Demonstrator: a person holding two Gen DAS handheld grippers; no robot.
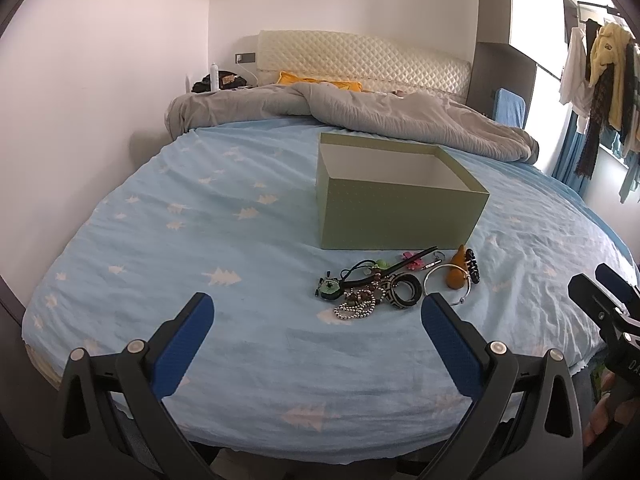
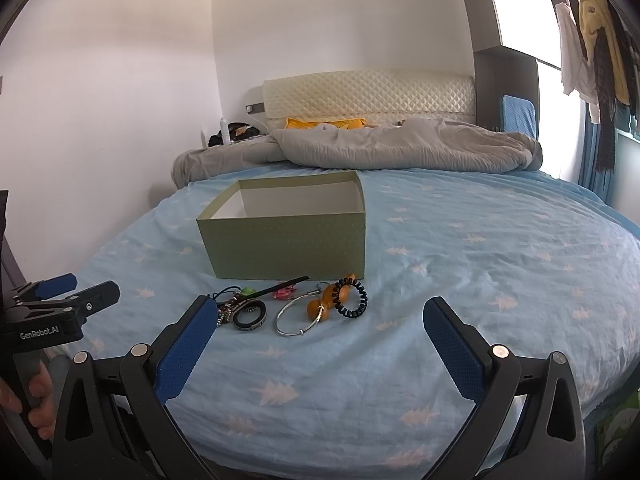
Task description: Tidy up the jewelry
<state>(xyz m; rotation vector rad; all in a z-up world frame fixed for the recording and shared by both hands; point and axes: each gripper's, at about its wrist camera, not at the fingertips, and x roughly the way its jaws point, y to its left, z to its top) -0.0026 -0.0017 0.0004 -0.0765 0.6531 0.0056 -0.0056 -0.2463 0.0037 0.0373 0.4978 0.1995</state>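
One black stick (image 1: pixel 400 266) diagonal, tip far-right.

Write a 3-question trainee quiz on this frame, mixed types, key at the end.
1. True or false: the green box already holds jewelry.
2. Multiple choice: the silver bangle lies (A) inside the box, (B) on the blue sheet in front of the box, (C) in the right claw.
3. Fill in: the left claw and right claw are both ____.

Key:
1. False; the visible interior looks empty, though the floor is only partly seen.
2. B
3. open, holding nothing
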